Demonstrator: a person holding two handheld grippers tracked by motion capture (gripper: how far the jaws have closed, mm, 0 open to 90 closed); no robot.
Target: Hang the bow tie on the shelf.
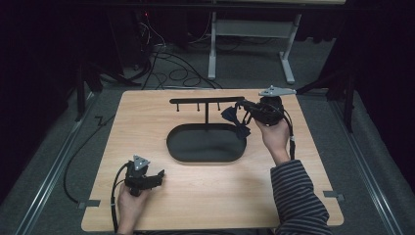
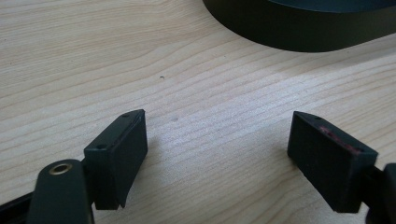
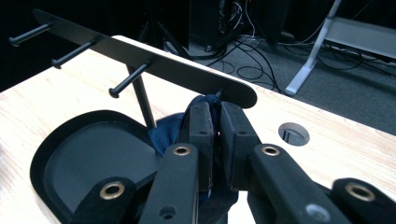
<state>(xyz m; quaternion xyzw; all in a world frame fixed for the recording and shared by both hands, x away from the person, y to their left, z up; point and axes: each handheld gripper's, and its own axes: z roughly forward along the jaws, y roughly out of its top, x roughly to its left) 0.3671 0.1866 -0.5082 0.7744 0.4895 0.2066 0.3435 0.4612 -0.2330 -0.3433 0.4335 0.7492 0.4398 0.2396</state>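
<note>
High view looks forward-down over the whole surface (image 1: pixel 205 196); both gripper views sit low and close, all sharing the black tray (image 1: pixel 205 143).

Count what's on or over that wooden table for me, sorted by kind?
Hand-held grippers: 2, left gripper and right gripper
Black stand with oval tray and pegs: 1
Dark blue cloth, clamped in the right gripper's jaws: 1
Total: 4

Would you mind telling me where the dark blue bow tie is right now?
The dark blue bow tie is clamped in the right tongs, at the right end of the black hook stand's bar, just above the stand's oval tray.
</note>
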